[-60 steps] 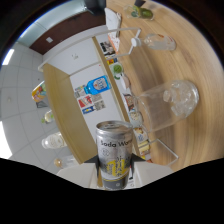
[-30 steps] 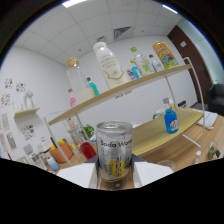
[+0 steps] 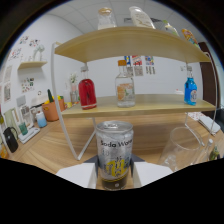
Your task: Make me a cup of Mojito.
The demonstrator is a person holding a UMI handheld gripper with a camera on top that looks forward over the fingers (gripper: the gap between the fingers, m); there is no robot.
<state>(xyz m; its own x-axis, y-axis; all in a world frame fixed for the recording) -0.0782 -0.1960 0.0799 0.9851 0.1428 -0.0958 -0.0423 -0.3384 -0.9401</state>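
gripper [image 3: 116, 175] is pinching the soda water can [image 3: 115, 154], upright, w/ a white finger pressed on each side of its lower half; silver can, yellow-and-black label facing the cam, pull-tab top visible. just right of the can and a bit beyond the fingers stands a clear empty glass [image 3: 181, 148] on the wooden table [image 3: 47, 147], apart from the can. behind both is a two-tier wooden shelf [image 3: 135, 106] on thin white metal legs, set along the table's far part. on the lower tier, left to right: red-liquid bottle [image 3: 87, 92] nr the left end, clear bottle w/ orange label [image 3: 125, 88] abt mid, blue bottle [image 3: 190, 90] nr the right end; all upright, well apart. on the top tier [image 3: 130, 37] more bottles show, only partly seen, incl. a clear one [image 3: 105, 18] nr the middle. at the table's far left edge: orange pot w/ a green plant [image 3: 50, 107], small teal cup [image 3: 23, 128], dark kettle-like item [image 3: 10, 138]; details too small to tell. white wall [image 3: 30, 65] beyond w/ small pictures and a little wall shelf [image 3: 29, 65].
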